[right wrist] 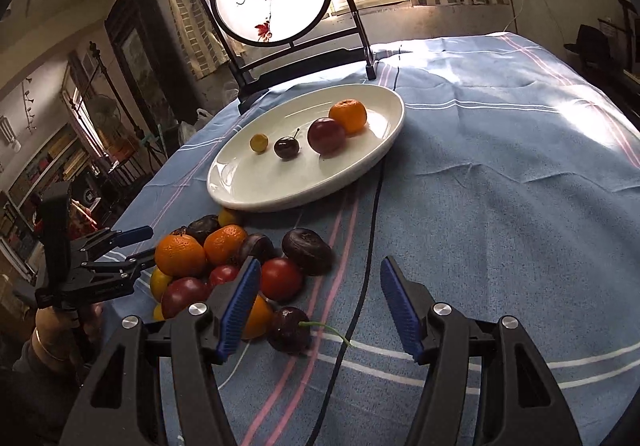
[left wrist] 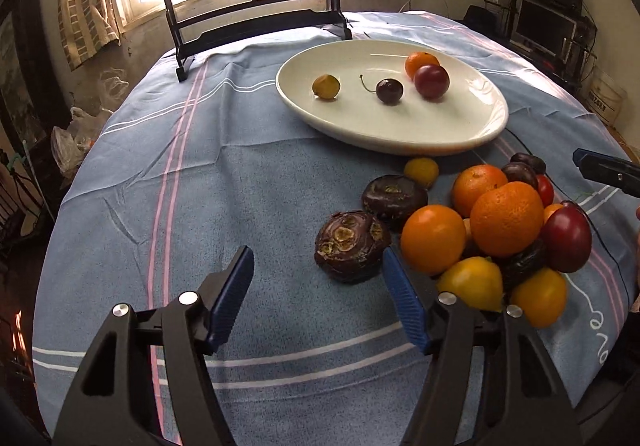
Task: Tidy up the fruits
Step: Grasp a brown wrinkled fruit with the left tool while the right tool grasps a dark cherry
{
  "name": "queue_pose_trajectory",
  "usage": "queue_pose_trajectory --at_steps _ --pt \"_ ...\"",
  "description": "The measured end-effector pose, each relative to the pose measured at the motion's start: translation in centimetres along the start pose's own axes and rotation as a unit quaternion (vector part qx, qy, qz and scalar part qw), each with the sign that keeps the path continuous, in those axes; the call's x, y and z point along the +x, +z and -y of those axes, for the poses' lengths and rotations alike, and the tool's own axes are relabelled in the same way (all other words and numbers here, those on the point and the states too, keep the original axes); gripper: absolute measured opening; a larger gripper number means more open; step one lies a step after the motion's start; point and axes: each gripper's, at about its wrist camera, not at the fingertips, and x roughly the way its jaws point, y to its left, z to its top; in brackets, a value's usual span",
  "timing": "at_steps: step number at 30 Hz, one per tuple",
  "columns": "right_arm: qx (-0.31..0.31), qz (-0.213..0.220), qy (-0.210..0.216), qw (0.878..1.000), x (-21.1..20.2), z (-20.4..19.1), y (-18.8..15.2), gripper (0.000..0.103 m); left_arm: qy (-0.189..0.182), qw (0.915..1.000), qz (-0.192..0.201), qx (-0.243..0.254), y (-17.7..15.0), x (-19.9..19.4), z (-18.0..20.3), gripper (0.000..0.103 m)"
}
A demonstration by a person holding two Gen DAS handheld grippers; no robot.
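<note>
Fruit lies in two groups on the blue striped tablecloth (left wrist: 248, 182): four pieces already sit apart from one another on the white oval plate (left wrist: 460, 134), a small yellow one, a cherry, a plum and a mandarin, which I read as sorted by kind, one of each. The rest is heaped in a pile (left wrist: 496, 230) just short of the plate, at about four o'clock from it in my left view.

My left gripper (left wrist: 318, 282) is tilted steeply down with its jaws about half open and nothing between the pads; a dark water chestnut (left wrist: 352, 248) lies just ahead of the gap, toward one o'clock, close to the right-hand pad. It looks like my next pick, though it is not yet framed squarely.

My right gripper (right wrist: 316, 294) slopes down more gently, jaws also roughly half open and empty. A stemmed cherry (right wrist: 290, 328) rests just inside its left-hand pad, at seven o'clock from the gap's centre, with a red tomato (right wrist: 280, 278) beyond it at eleven. From there I see my other hand (right wrist: 60, 330) holding the left tool at the pile's far side.
</note>
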Motion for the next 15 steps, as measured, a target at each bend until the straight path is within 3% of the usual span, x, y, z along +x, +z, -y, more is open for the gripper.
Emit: queue_pose_trajectory --at_steps 6,8,9,12,15 --pt "0.002 0.005 0.002 1.0 -0.2 0.2 -0.2 0.063 -0.027 0.9992 -0.028 -0.002 1.0 1.9 0.3 0.062" --pt "-0.003 0.003 0.001 1.0 -0.2 0.0 -0.3 0.063 -0.058 0.9973 -0.041 -0.02 0.9 2.4 -0.4 0.048" --pt "-0.007 0.003 0.002 1.0 -0.2 -0.1 -0.4 0.063 -0.057 0.9975 -0.038 -0.02 0.8 2.3 -0.4 0.04" --pt "-0.014 0.003 0.003 1.0 -0.3 -0.4 -0.5 0.063 -0.04 0.9988 -0.026 -0.012 0.3 1.4 0.1 0.04" --pt "-0.022 -0.007 0.002 1.0 -0.2 -0.6 -0.5 0.063 -0.047 0.9986 -0.004 -0.023 -0.4 -0.1 -0.1 0.04"
